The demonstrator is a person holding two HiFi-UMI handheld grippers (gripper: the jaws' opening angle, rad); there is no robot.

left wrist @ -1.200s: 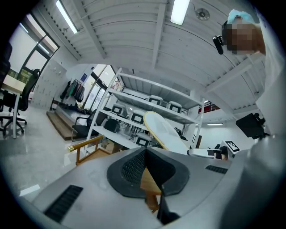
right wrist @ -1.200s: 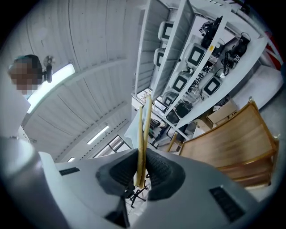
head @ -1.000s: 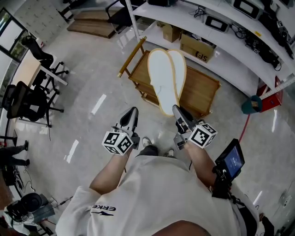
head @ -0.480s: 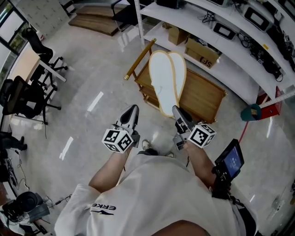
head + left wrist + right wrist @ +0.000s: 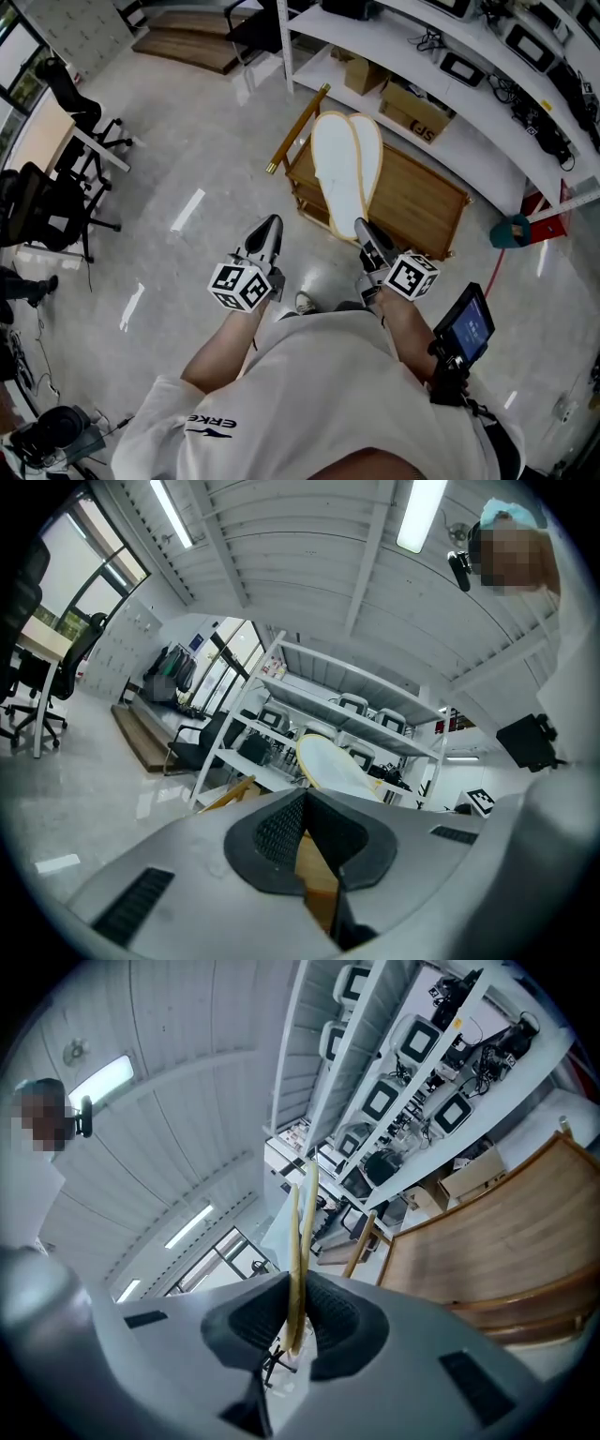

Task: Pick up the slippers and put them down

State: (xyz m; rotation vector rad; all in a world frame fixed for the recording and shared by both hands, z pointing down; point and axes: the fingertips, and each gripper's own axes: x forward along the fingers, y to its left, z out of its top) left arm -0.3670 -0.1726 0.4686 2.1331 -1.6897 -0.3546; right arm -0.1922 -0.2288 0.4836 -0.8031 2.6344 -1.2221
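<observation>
The pale glossy floor (image 5: 187, 150) takes up most of the room, with long white shelving (image 5: 487, 112) full of electronics running along the far side. Office chairs (image 5: 56, 202) stand by a desk well off to the person's left. Straight ahead of the person sits a low wooden cart (image 5: 422, 202) with a slatted deck and a raised rail at its left end. It is parked just in front of the shelving, near a cardboard box (image 5: 415, 111).

The slippers (image 5: 345, 173) hang out over the near left part of that cart. They are a pair of flat white ones with yellowish edges, lying one against the other and half overlapping, toes pointing away from the person. I can't tell from here whether they touch the deck.

The right gripper (image 5: 363, 227) has them by the heel end, both thin edges pinched between its dark pads. The left gripper (image 5: 271, 225) is held level beside it, well apart from the slippers. Its jaws are closed tip to tip with nothing in them. A small lit screen (image 5: 466, 323) sits at the person's right side.
</observation>
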